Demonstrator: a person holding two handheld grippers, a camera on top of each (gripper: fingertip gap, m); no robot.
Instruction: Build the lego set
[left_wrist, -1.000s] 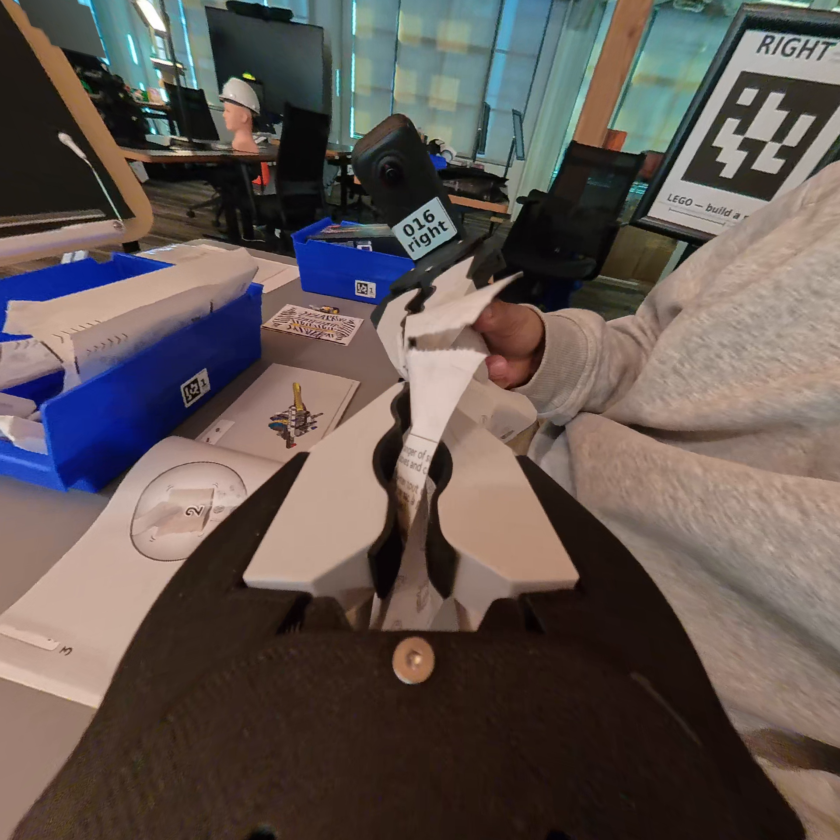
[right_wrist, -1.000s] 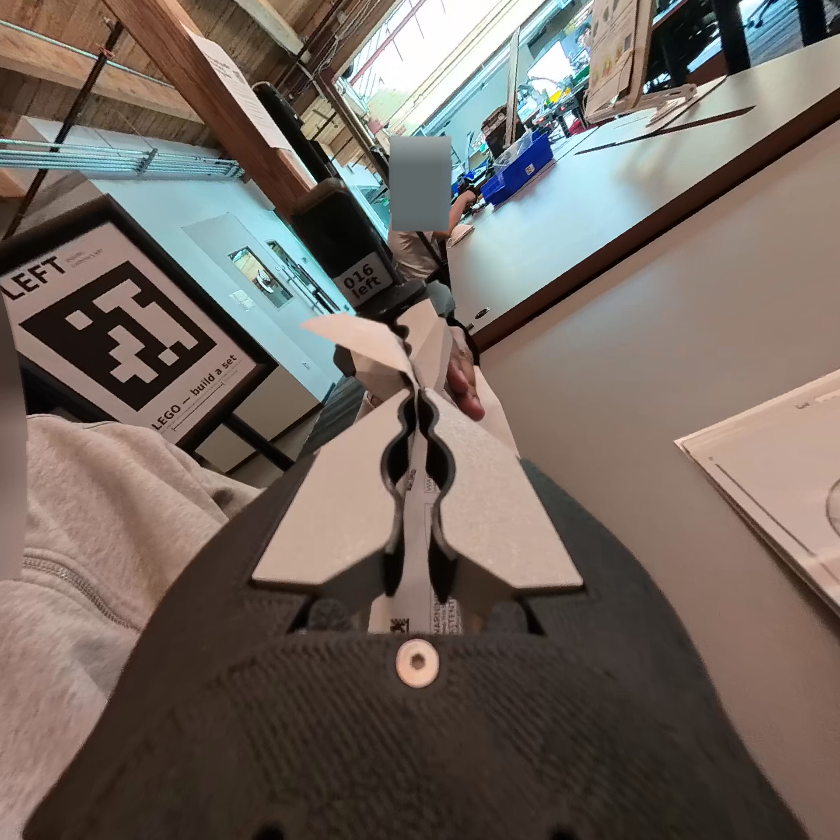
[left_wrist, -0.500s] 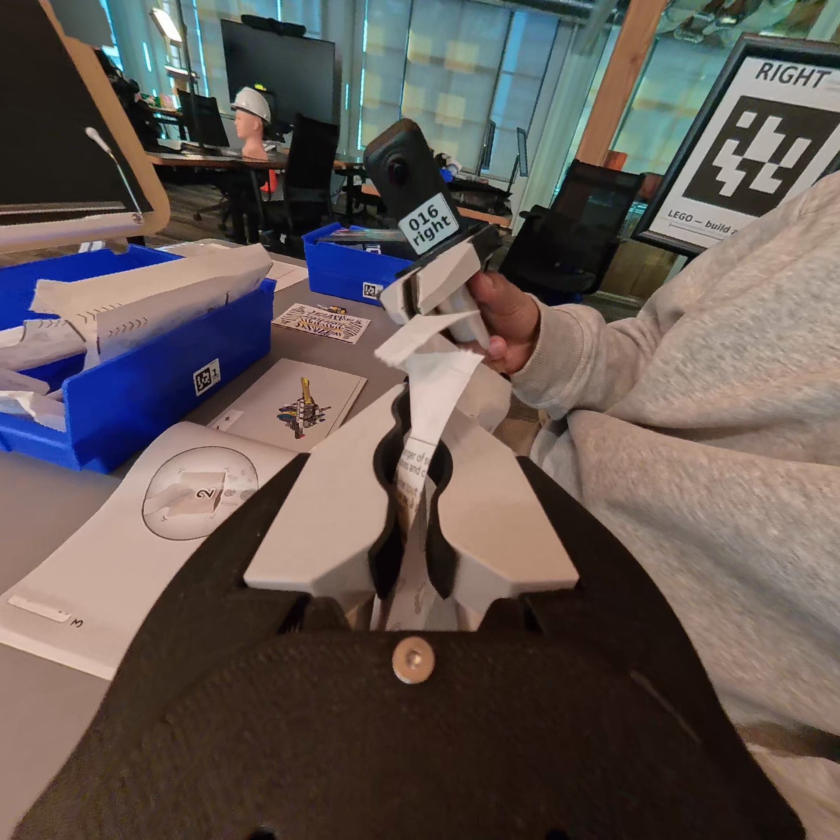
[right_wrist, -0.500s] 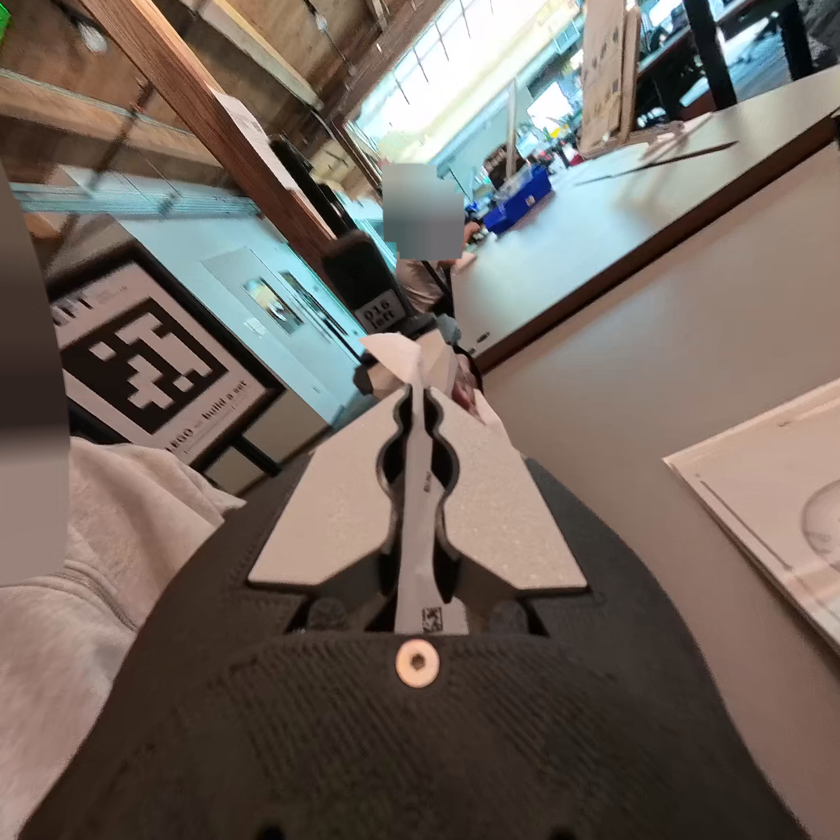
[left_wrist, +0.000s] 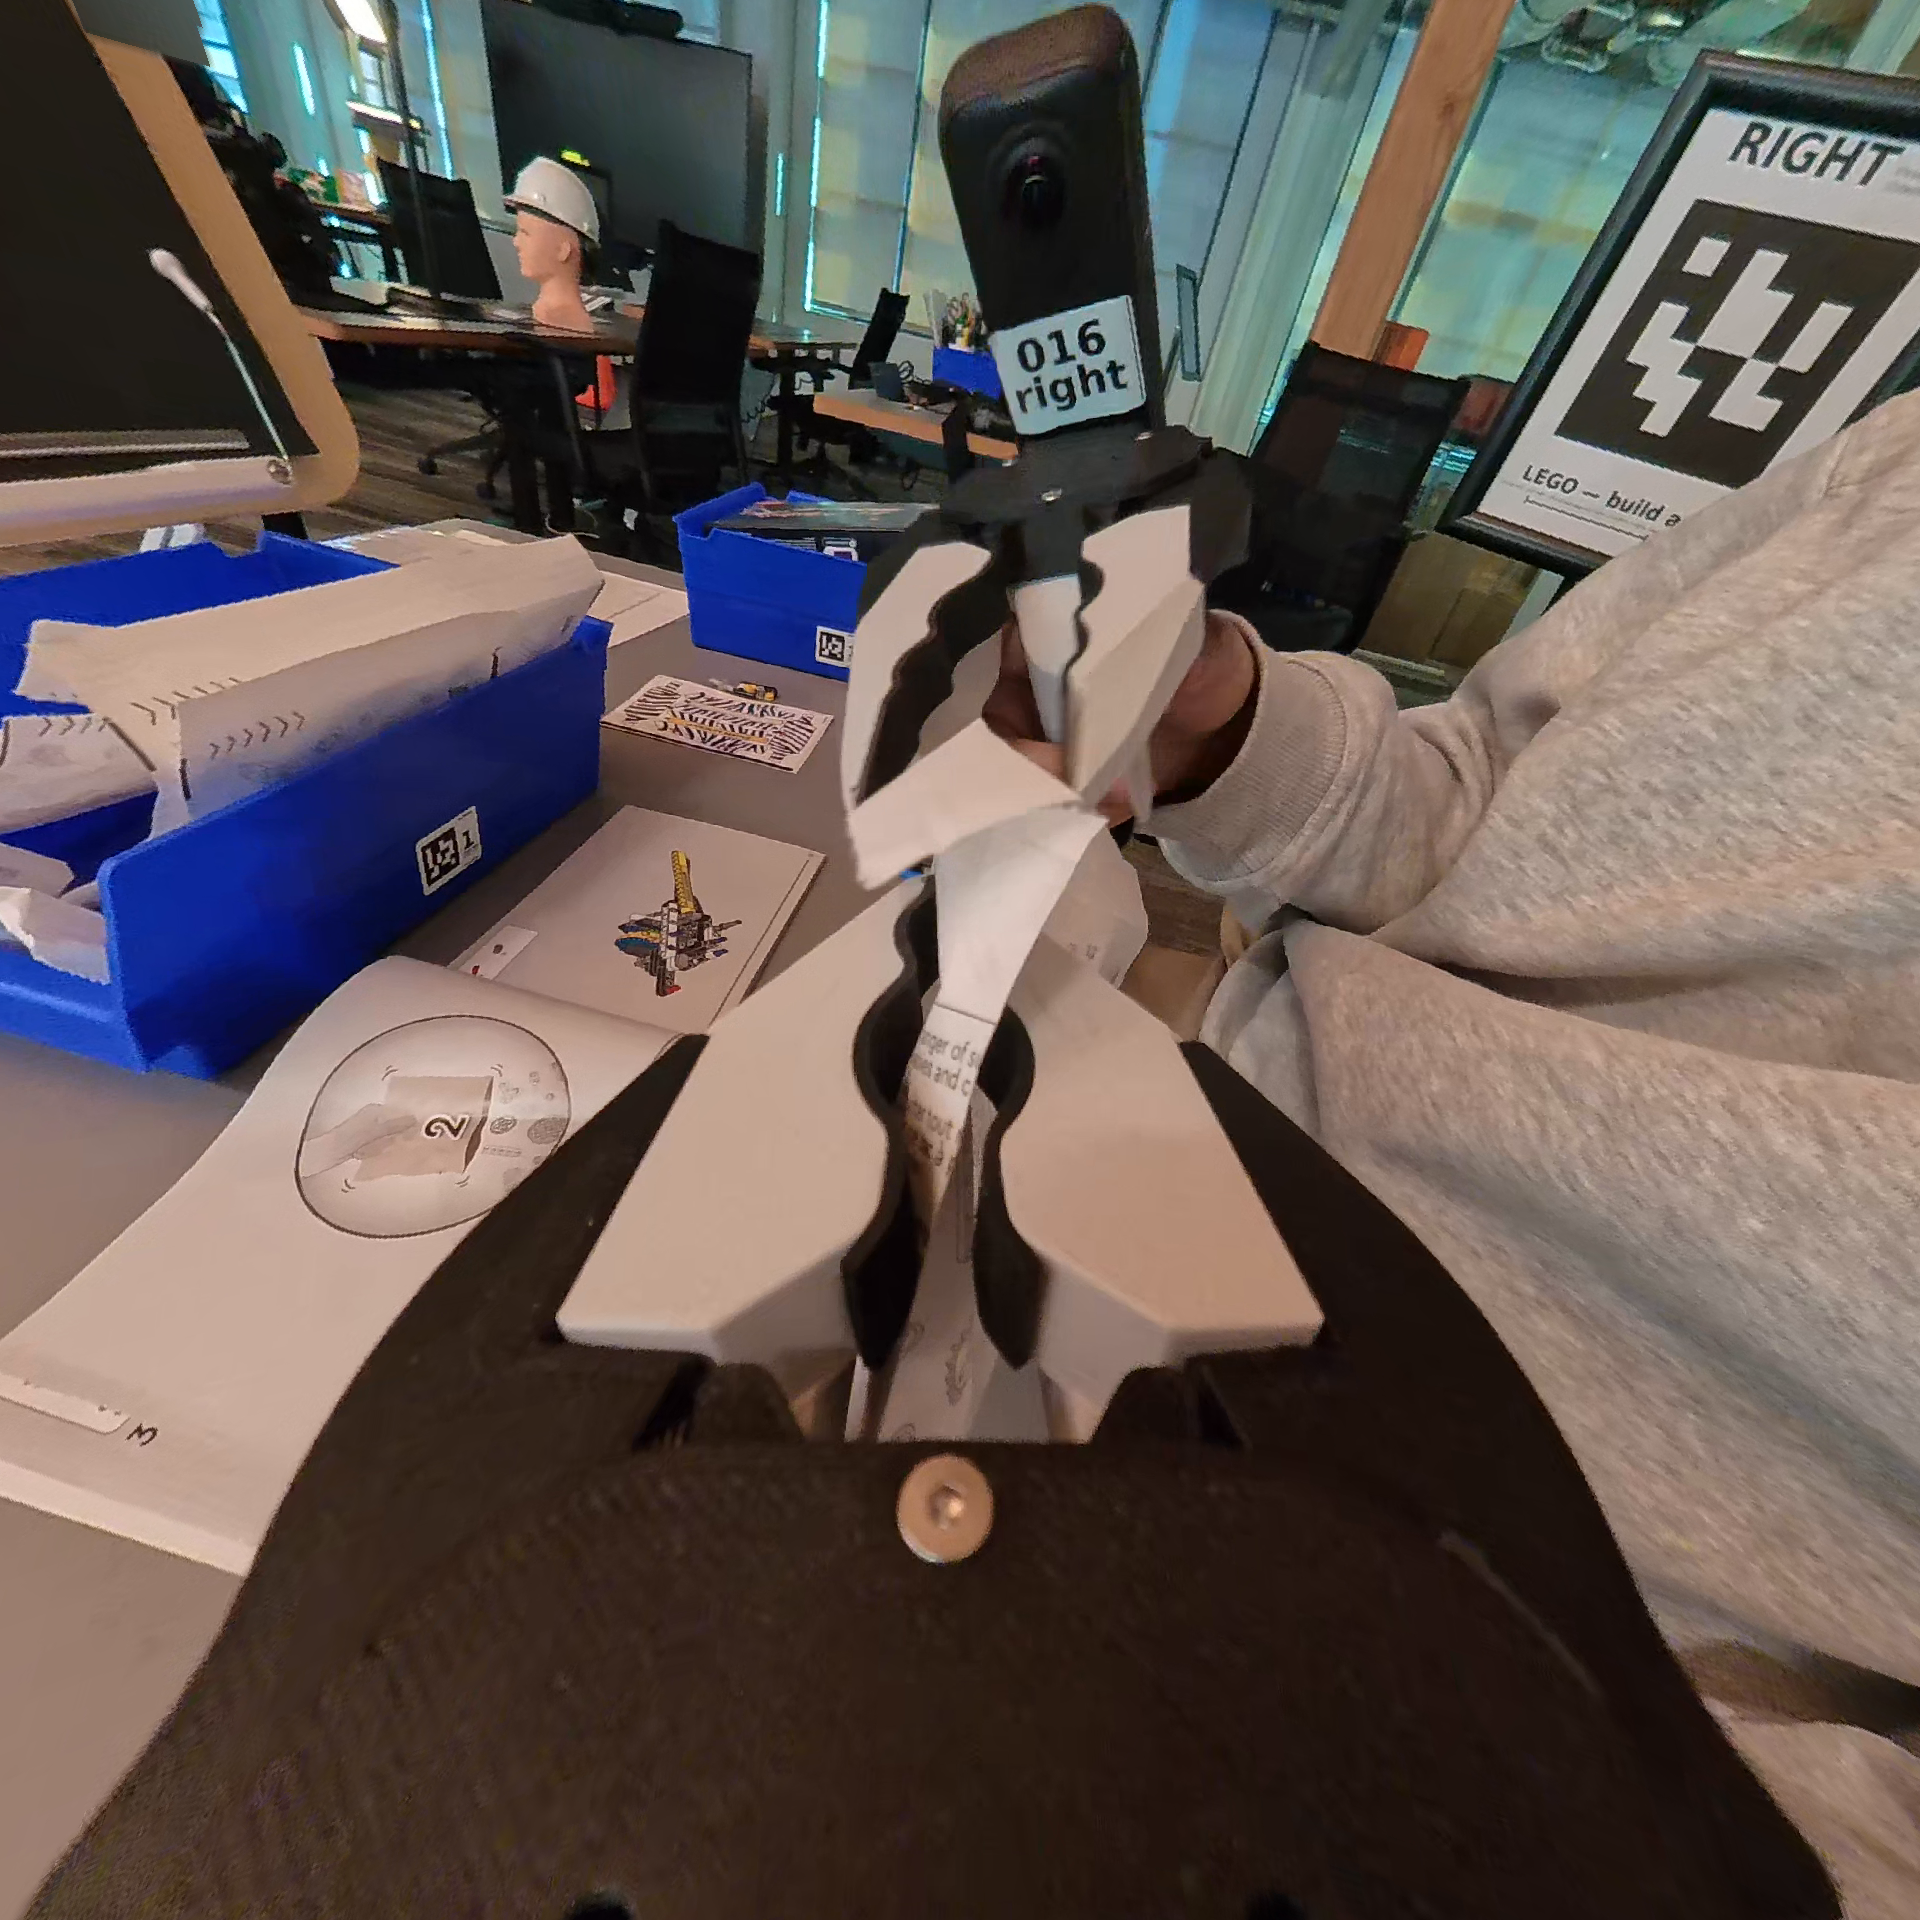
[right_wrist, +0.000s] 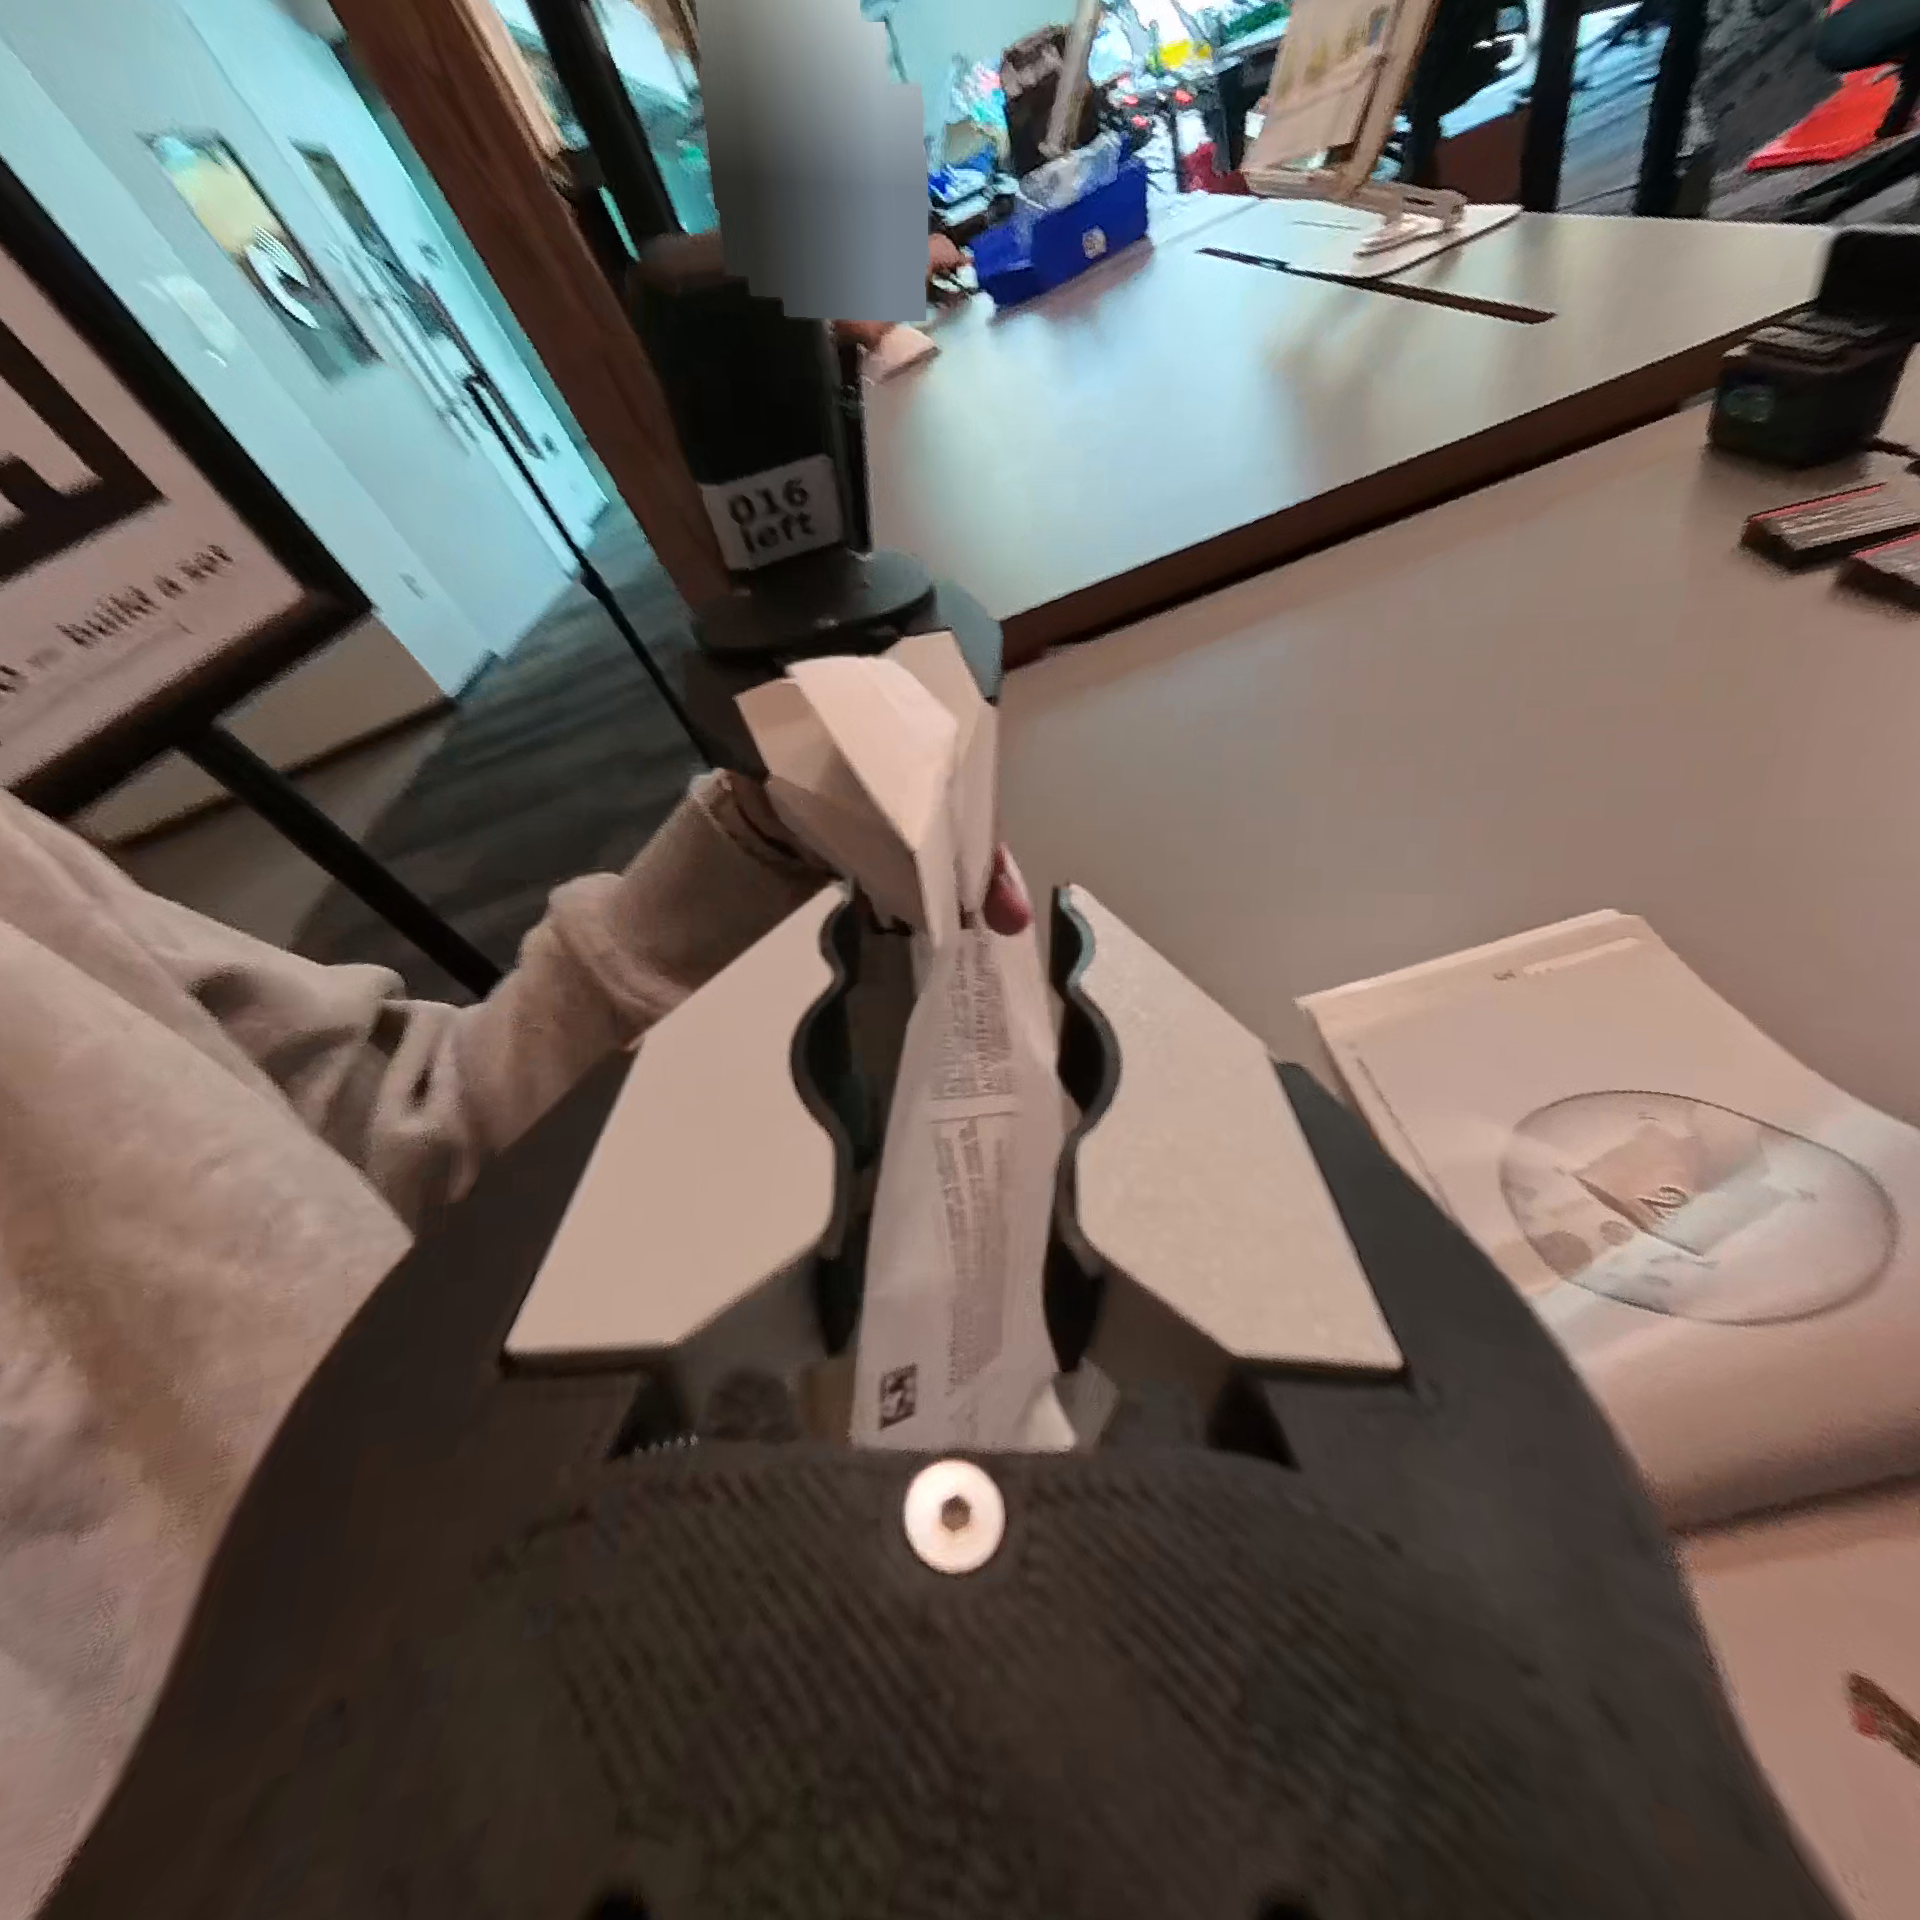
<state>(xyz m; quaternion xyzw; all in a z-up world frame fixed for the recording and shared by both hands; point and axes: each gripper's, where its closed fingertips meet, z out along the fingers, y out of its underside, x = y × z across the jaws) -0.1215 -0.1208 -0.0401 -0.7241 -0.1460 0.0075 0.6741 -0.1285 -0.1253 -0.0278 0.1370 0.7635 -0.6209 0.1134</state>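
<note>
A white paper bag (left_wrist: 987, 904) of lego parts, with print on it, is stretched in the air between my two grippers above the table edge. My left gripper (left_wrist: 951, 935) is shut on one end of it. My right gripper (right_wrist: 954, 904) is open, and the bag's other end (right_wrist: 966, 1091) lies loosely between its spread fingers. In the left wrist view the right gripper (left_wrist: 987, 790) stands upright with a torn flap of paper hanging at its fingertips. The bag's contents are hidden.
An open instruction booklet (left_wrist: 312, 1195) lies on the grey table (right_wrist: 1351, 779), also in the right wrist view (right_wrist: 1558, 1143). A blue bin (left_wrist: 312, 852) with paper bags stands at left, a second blue bin (left_wrist: 758, 592) behind. A leaflet (left_wrist: 665, 914) and sticker sheet (left_wrist: 717, 717) lie between. Less than 4 cm separates the two grippers' tips.
My right gripper has opened its jaws and let go of the paper bag. It has also turned more upright and closer to the left gripper. The left gripper stays shut on the bag.
</note>
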